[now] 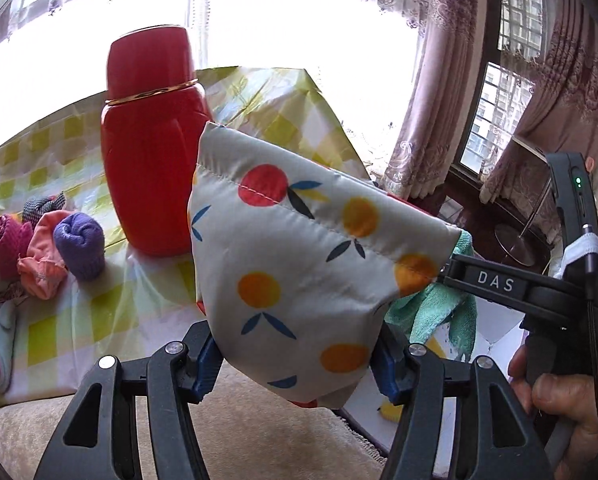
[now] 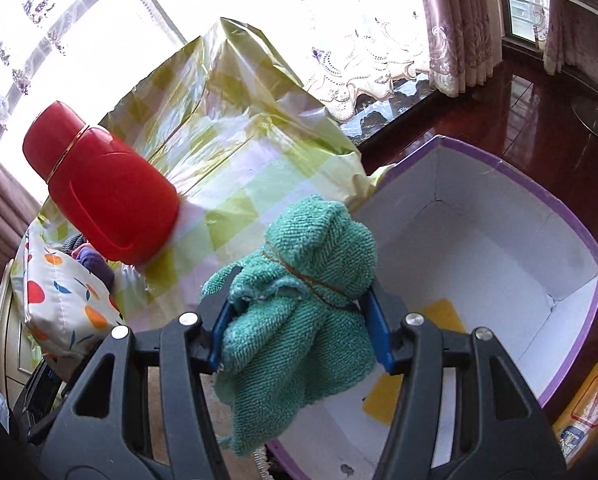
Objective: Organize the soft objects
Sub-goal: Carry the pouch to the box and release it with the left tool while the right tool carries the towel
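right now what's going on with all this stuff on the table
A person is sorting soft things with two handheld grippers. The left gripper holds a fruit-print cushion; the right gripper holds a bundled green towel over the edge of an open purple-rimmed box. Rolled socks wait beside a red flask.

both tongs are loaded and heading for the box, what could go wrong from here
1. The padded fruit-print pouch is gripped only at its lower end by the left tongs; most of it sticks out, so it might slip or swing into the red flask beside it.
2. The teal towel in the right tongs trails loose edges that may snag the purple-rimmed box wall.
3. Both tongs sit close together and could collide over the box.
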The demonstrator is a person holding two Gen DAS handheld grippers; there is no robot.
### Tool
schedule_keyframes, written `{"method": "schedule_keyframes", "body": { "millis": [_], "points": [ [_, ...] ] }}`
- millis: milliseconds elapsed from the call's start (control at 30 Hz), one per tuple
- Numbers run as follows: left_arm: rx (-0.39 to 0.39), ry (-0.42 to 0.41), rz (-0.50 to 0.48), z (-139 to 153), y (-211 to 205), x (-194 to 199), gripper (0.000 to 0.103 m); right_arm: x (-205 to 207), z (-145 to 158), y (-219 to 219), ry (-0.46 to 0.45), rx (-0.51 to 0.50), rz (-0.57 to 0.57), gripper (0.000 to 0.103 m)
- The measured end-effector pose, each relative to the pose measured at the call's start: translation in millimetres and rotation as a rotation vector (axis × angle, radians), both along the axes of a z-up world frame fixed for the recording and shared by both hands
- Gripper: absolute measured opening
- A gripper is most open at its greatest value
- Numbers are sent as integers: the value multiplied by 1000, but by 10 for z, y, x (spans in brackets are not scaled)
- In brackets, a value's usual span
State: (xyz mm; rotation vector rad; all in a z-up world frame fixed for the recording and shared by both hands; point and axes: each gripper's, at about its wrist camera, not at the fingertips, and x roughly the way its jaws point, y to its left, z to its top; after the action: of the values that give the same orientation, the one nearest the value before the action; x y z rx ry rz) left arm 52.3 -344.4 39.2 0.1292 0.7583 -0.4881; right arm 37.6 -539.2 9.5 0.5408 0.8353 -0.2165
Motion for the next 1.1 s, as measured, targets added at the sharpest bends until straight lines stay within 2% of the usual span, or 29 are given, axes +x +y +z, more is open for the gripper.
{"method": "schedule_keyframes", "body": {
  "millis": [267,333,400,467,633,833,1100],
  "points": [
    [108,9,-153,-102,-489,-82,69,-87,-12,-336,5,-20,-99,60],
    [152,59,-182,-218,-586,-40,76,-94,-24,-379,10,-25,-110,60],
    [175,128,-192,-338,-617,11,76,-105,-51,-407,16,-27,-118,60],
    [155,186,-191,-393,-570,66,76,-113,-78,-427,21,-24,-123,60],
    [85,229,-145,-355,-402,156,81,-118,-133,-436,36,-20,-117,60],
    [123,238,-213,-414,-545,100,83,-121,-164,-452,43,-11,-117,61],
    [69,270,-149,-413,-403,188,83,-121,-196,-473,54,-16,-124,62]
  ]
}}
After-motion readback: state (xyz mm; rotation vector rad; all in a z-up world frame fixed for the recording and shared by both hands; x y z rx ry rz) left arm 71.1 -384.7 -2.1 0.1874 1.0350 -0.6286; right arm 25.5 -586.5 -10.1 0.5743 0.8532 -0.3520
